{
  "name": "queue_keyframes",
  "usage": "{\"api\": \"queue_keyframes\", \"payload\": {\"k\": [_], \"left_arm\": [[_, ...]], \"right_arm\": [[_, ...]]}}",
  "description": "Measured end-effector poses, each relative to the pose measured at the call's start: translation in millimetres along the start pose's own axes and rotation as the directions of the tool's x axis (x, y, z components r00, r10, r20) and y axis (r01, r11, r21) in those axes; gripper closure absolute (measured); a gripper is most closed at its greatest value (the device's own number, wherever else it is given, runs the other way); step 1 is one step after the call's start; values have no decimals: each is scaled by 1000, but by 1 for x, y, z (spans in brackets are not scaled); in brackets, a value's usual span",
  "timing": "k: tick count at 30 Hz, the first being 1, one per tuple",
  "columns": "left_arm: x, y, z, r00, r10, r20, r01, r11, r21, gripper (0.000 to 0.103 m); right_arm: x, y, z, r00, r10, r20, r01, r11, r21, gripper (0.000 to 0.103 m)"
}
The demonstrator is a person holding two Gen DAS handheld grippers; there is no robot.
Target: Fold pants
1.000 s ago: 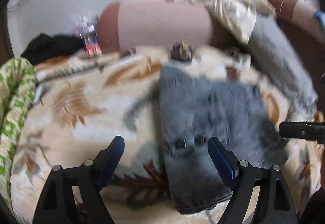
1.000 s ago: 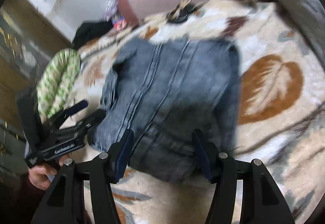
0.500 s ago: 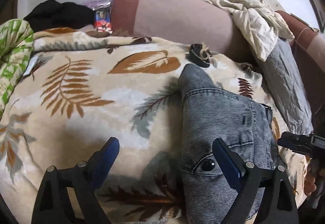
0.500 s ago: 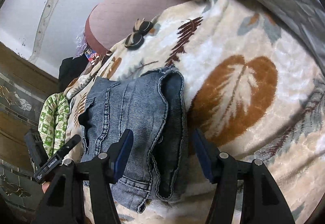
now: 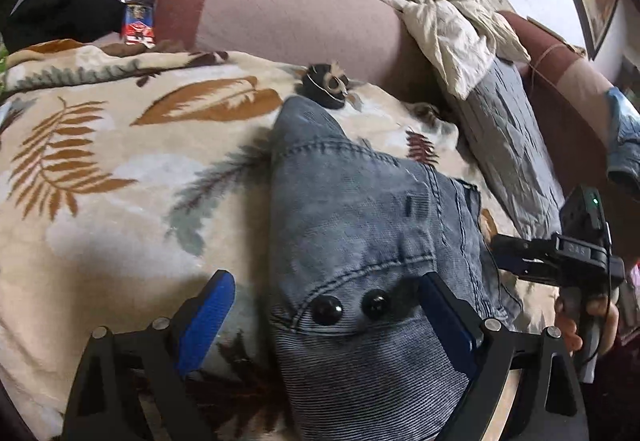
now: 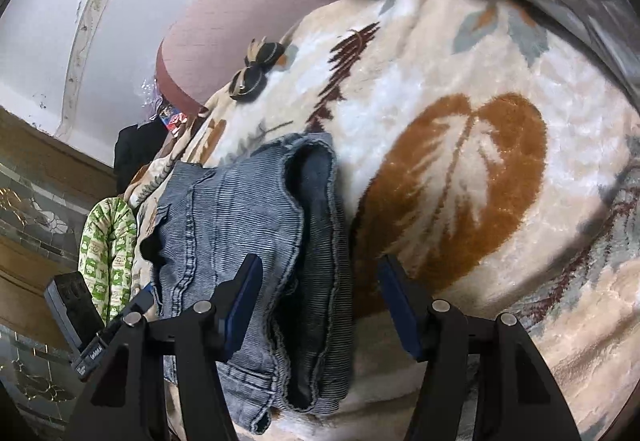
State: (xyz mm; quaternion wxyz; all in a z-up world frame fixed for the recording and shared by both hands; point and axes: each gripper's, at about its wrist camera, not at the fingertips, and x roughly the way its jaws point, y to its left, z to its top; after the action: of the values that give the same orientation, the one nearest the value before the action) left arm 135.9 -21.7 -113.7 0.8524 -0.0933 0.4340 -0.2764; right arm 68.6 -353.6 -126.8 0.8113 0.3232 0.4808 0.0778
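Folded blue denim pants (image 5: 360,225) lie on a leaf-patterned blanket (image 5: 100,161), two black buttons facing my left camera. My left gripper (image 5: 326,309) is open wide just above the near end. Its right finger is over the denim and its left finger over the blanket. The right gripper (image 6: 322,309) is open over the pants (image 6: 248,225) at their layered edge, its pads not pressing the cloth. A hand (image 5: 592,321) holds the right gripper (image 5: 506,255) at the pants' far side. The tip of the left gripper (image 6: 140,301) shows low on the left in the right wrist view.
A pink bolster (image 5: 288,13) runs along the back, a cream cloth (image 5: 448,29) draped over it. A grey quilted pillow (image 5: 508,145) lies right of the pants. Small dark hair accessories (image 5: 326,87) sit beyond them. A green patterned cushion (image 6: 108,249) and a black garment (image 5: 60,17) are at the left.
Both grippers have come down closer to the pants and the blur has cleared. The left jaws have spread wider. The right view has rolled, so the pants now sit on its left.
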Motion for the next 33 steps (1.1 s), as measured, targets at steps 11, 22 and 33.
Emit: {"api": "queue_keyframes", "payload": {"k": [11,22,33], "left_arm": [[15,-2,-4,999,-51,-18,51,998,-35,5],[21,-16,-1,1000,-8,-27,8,1000,-2,4],[18,-28,-3,996,91,-11,-90,994,54,14]], "right_arm": [[20,2,-5,995,92,-39,-92,996,16,27],[35,8,-8,975,218,-36,-217,976,32,27],[35,16,-11,981,194,-20,-195,981,-10,29]]}}
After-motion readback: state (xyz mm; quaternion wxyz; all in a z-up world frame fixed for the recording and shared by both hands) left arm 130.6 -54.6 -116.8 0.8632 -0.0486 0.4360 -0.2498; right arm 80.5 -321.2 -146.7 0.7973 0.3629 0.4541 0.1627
